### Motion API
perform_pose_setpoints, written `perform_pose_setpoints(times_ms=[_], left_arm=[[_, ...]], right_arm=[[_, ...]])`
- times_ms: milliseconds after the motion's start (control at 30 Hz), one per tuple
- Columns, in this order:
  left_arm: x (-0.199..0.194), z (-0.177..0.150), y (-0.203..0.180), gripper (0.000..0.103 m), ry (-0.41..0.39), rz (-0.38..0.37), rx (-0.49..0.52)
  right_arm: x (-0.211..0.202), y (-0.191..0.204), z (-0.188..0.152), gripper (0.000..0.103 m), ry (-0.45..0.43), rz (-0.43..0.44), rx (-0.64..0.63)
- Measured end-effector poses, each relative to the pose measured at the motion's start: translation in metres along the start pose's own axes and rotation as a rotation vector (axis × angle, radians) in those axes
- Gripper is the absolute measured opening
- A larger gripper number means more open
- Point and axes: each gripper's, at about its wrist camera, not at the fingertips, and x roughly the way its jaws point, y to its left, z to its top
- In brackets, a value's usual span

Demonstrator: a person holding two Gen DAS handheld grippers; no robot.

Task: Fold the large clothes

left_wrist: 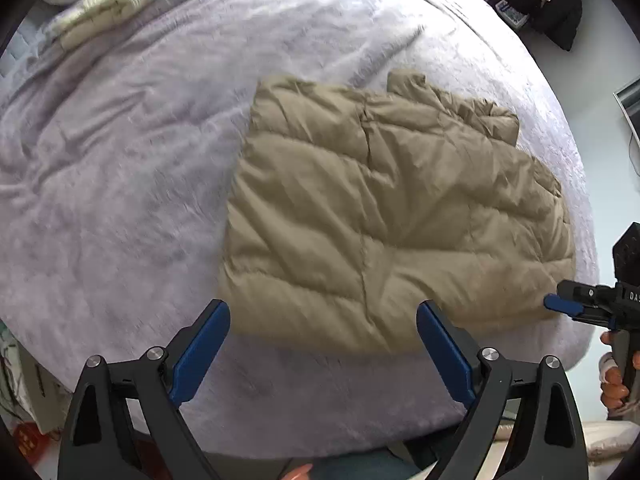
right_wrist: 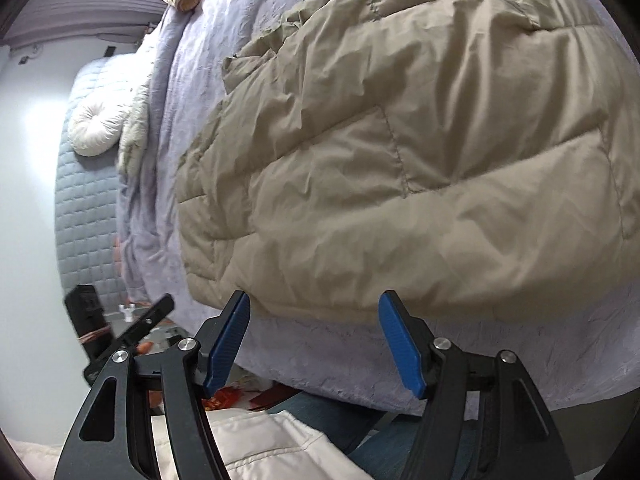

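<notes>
Left wrist view: left gripper (left_wrist: 323, 322) nearest, blue pads spread wide w/ nothing between, hovering just over the near hem of the tan puffer jacket (left_wrist: 392, 216). Jacket lies already folded into a rough rectangle on the bed (left_wrist: 120, 200), toward its right side, near edge close to the bed's front edge. Right gripper (right_wrist: 314, 310) also apart and empty, pads just short of the jacket's near right corner; not touching as far as I can tell. Handling, my guess: light, soft, very compressible down-type fill, thin nylon-ish shell that looks slick and crinkly, so it'll likely spring back and slide on itself. Best hold prob. the stitched hem or corners thru both layers, pinching deep, not the puffy panel middles. Quilt seams run across, giving natural fold lines. Bed cover is lavender, fuzzy/plush, wrinkled, should give some grip under the jacket. Further back: collar end bunched at far right, then a cream fluffy throw (left_wrist: 100, 12), a round white cushion (right_wrist: 96, 128) & a padded grey headboard (right_wrist: 80, 208).
</notes>
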Motion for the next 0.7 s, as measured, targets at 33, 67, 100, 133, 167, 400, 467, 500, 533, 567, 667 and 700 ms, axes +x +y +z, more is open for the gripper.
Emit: perform_pose_setpoints(times_ms=[33, 67, 100, 133, 167, 400, 467, 500, 533, 567, 667, 700], left_arm=[[0.000, 0.002, 0.001, 0.103, -0.017, 0.005, -0.001], [0.001, 0.004, 0.000, 0.103, -0.025, 0.007, -0.005], [0.004, 0.008, 0.001, 0.103, -0.026, 0.013, -0.009], [0.008, 0.012, 0.002, 0.103, -0.024, 0.015, -0.015], [0.012, 0.015, 0.004, 0.103, -0.022, 0.014, -0.024], [0.038, 0.030, 0.009, 0.103, 0.006, 0.049, -0.024], [0.044, 0.033, 0.009, 0.103, 0.009, 0.046, -0.009], [0.047, 0.034, 0.010, 0.103, 0.013, 0.043, -0.001], [0.049, 0.035, 0.010, 0.103, 0.016, 0.040, 0.003], [0.052, 0.037, 0.011, 0.103, 0.023, 0.029, 0.010], [0.054, 0.039, 0.011, 0.103, 0.028, 0.003, 0.021], [0.054, 0.039, 0.010, 0.103, 0.026, 0.002, 0.021]], right_arm=[[0.000, 0.003, 0.001, 0.070, -0.005, -0.017, -0.009], [0.000, 0.005, 0.001, 0.070, -0.008, -0.036, -0.018], [0.001, 0.007, 0.001, 0.070, -0.011, -0.052, -0.025], [0.001, 0.007, 0.002, 0.073, -0.013, -0.061, -0.029], [0.002, 0.008, 0.002, 0.084, -0.015, -0.070, -0.033], [0.003, 0.026, 0.004, 0.085, -0.065, -0.191, -0.119], [0.004, 0.033, 0.004, 0.085, -0.074, -0.220, -0.148], [0.005, 0.036, 0.004, 0.085, -0.078, -0.234, -0.158], [0.007, 0.038, 0.005, 0.085, -0.082, -0.245, -0.164], [0.008, 0.040, 0.005, 0.085, -0.086, -0.260, -0.167], [0.010, 0.042, 0.007, 0.085, -0.106, -0.278, -0.151], [0.010, 0.042, 0.009, 0.085, -0.113, -0.276, -0.142]])
